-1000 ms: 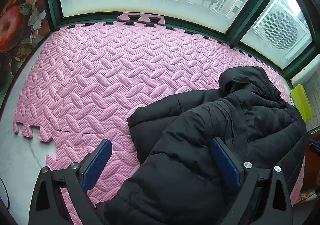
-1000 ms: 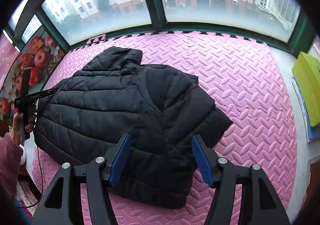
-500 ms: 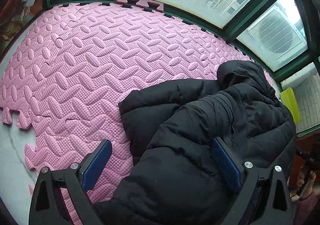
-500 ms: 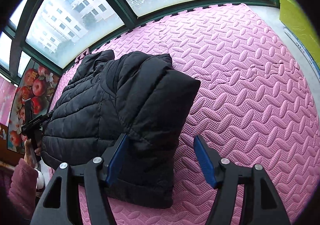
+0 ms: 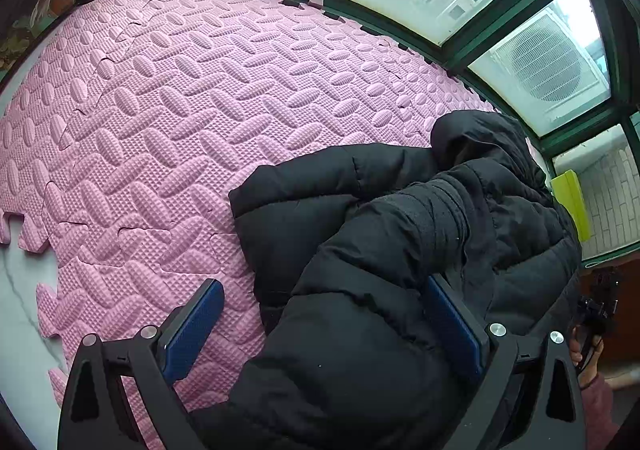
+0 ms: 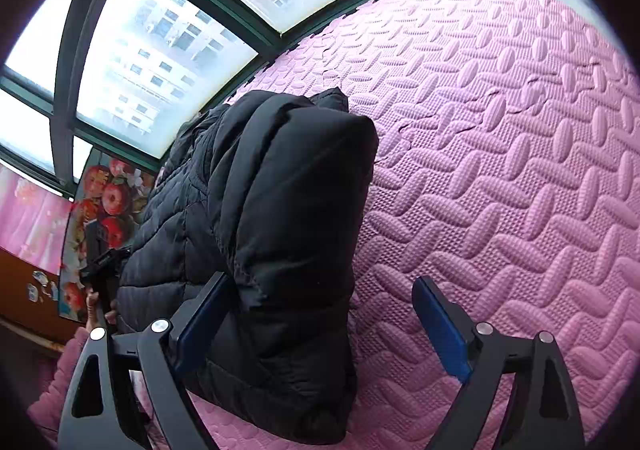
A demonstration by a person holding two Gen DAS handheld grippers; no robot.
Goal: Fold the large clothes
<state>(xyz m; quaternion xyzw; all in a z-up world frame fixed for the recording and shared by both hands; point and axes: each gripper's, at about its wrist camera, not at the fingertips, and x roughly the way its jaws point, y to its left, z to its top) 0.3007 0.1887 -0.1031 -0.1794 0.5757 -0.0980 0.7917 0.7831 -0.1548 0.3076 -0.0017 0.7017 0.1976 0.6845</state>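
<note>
jacket [image 5: 400, 250]: matt quilted cloth | mat [image 5: 200, 110]: embossed pink foam

Soft daylight through windows [image 6: 132, 62], glass overexposed; strong fisheye bending, dark vignette at edges; centre sharp.

Both wrist views look steeply down, close above the pink mat [image 5: 168, 122]. They share the black jacket [image 6: 280, 210], seen from opposite sides.
</note>
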